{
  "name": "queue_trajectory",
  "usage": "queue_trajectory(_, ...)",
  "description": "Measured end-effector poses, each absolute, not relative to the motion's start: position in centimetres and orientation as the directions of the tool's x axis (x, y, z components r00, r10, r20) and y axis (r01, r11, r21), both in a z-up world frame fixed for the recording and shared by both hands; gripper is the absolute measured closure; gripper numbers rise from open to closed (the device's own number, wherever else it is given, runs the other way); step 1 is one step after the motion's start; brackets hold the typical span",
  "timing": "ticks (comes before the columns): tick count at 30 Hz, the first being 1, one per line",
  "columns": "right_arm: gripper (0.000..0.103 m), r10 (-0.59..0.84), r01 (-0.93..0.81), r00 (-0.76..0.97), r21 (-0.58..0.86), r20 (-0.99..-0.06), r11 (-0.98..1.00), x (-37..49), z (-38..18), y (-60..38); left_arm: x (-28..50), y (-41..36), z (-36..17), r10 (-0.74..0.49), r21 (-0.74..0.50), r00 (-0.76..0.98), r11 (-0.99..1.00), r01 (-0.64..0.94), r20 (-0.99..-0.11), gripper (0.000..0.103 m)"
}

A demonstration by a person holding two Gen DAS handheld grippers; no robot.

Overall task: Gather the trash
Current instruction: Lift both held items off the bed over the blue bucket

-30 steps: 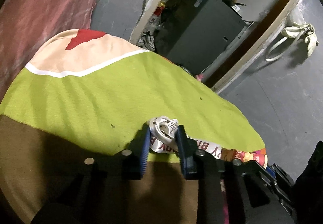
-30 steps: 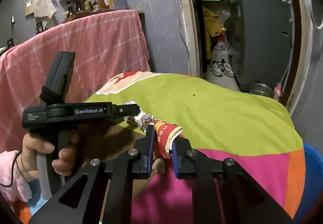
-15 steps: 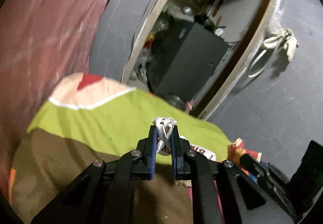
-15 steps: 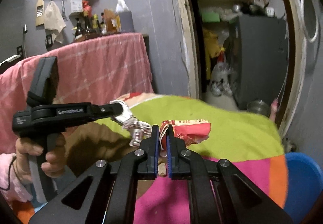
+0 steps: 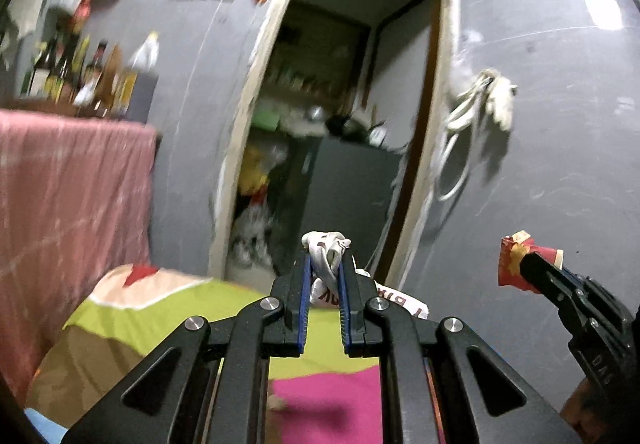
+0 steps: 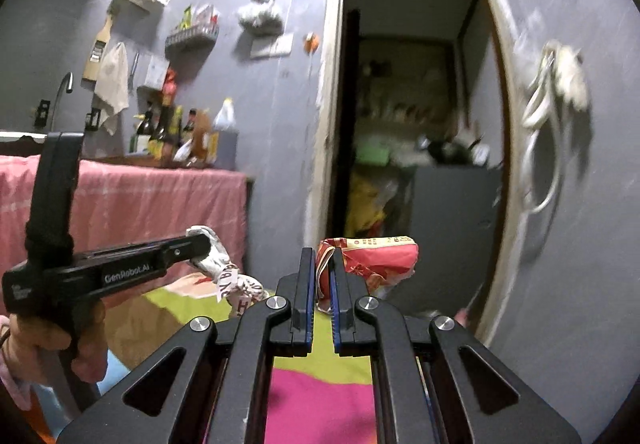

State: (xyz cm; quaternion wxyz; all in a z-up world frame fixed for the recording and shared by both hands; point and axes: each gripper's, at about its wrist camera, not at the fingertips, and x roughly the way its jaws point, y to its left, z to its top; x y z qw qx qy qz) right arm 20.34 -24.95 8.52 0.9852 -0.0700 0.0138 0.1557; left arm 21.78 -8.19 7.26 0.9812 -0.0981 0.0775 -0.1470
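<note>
Trash | left claw point(image 5: 325, 268) pinching white wrapper point(image 5: 326, 256) | right claw point(image 6: 323, 264) pinching red packet point(image 6: 372, 258)

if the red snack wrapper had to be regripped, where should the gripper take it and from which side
Probably at the crumpled, gathered end, coming in level from the near side, as the right gripper does now. That end of the red snack wrapper is pinched thin enough for nearly shut jaws, while the far end puffs out wide and would likely slip. The left gripper holds its twisted white wrapper the same way.
</note>
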Motion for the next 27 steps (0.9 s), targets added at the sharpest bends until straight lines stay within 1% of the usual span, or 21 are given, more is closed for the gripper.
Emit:
queue_trajectory(2, 0.098, 0.269, -0.266, 0.963, -0.165, 0.0, 0.95, 18.9, 9.2, -26.2, 20.9, -10.0, 7.9, -0.303, -0.193, 0.95, 0.939, 0.285, -0.072, 0.093)
queue_trajectory(6, 0.098, 0.213, -0.198, 0.975, -0.192, 0.062, 0.961, 17.3, 9.8, -28.6, 19.1, -14.0, 8.5, -0.303, -0.154, 0.953, 0.942, 0.299, 0.003, 0.093)
queue_trajectory(10, 0.098, 0.151, -0.127, 0.982, -0.196, 0.112, 0.972, 16.2, 9.9, -31.4, 18.5, -16.8, 8.9, -0.311, -0.135, 0.949, 0.94, 0.314, 0.041, 0.093)
queue_trajectory(15, 0.098, 0.078, -0.052, 0.987, -0.178, 0.143, 0.983, 15.7, 9.3, -34.8, 18.2, -20.6, 8.9, -0.318, -0.096, 0.945, 0.941, 0.325, 0.082, 0.093)
queue_trajectory(18, 0.098, 0.047, -0.023, 0.989, -0.162, 0.144, 0.987, 15.9, 8.7, -36.6, 18.8, -22.4, 8.4, -0.327, -0.089, 0.942, 0.939, 0.333, 0.076, 0.093)
queue_trajectory(21, 0.098, 0.02, -0.001, 0.993, -0.152, 0.119, 0.988, 16.5, 7.6, -38.1, 19.5, -23.6, 7.5, -0.337, -0.083, 0.94, 0.937, 0.34, 0.05, 0.093)
queue_trajectory(27, 0.098, -0.003, 0.006, 1.0, -0.112, 0.027, 0.994, 17.9, 5.1, -40.3, 21.6, -26.4, 4.4, -0.371, -0.095, 0.926, 0.927, 0.363, -0.078, 0.093)
